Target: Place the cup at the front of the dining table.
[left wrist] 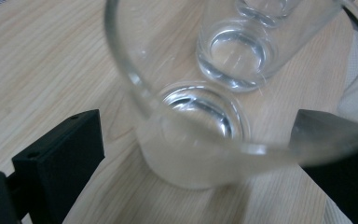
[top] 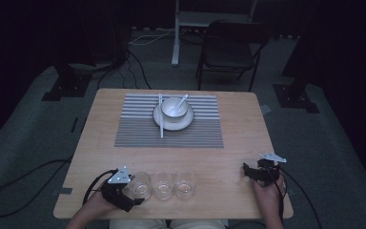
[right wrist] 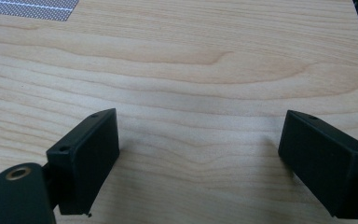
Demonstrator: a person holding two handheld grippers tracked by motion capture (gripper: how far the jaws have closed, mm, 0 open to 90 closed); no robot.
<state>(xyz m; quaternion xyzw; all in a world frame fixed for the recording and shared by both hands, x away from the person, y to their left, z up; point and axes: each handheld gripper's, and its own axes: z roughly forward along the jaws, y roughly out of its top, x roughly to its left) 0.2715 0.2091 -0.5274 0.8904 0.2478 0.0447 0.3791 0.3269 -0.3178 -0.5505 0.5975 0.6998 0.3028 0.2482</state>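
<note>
Place setting in progress, seen from above and along both pairs of jaws. My left gripper (top: 136, 191) stands at the 7 o'clock corner of the worktop (top: 228, 162), its jaws spread wide to either side of the nearest drinking glass (top: 141, 184), the leftmost of three. In the left gripper view this glass (left wrist: 200, 140) sits between the two black jaws with a gap showing at the left jaw; the right jaw is seen through the glass rim, so I cannot tell whether it touches. I judge the glass bracketed but not yet clamped or lifted; its base rests on the wood. The middle glass (top: 163, 185) and the right glass (top: 185, 183) stand in a row with it along the 6 o'clock edge, close together, all empty as far as I can see.

My right gripper (top: 249, 171) rests at 4 o'clock, well apart from the glasses, jaws open over bare wood (right wrist: 191, 84), holding nothing.

At 12 o'clock the striped placemat (top: 138, 133) carries a white saucer (top: 183, 125) with a white bowl (top: 173, 108) on it, a spoon (top: 183, 99) leaning in the bowl, and white chopsticks (top: 161, 119) lying just beside the saucer's left edge. That part looks laid; the three glasses remain unplaced, so I judge the glass work barely begun.
</note>
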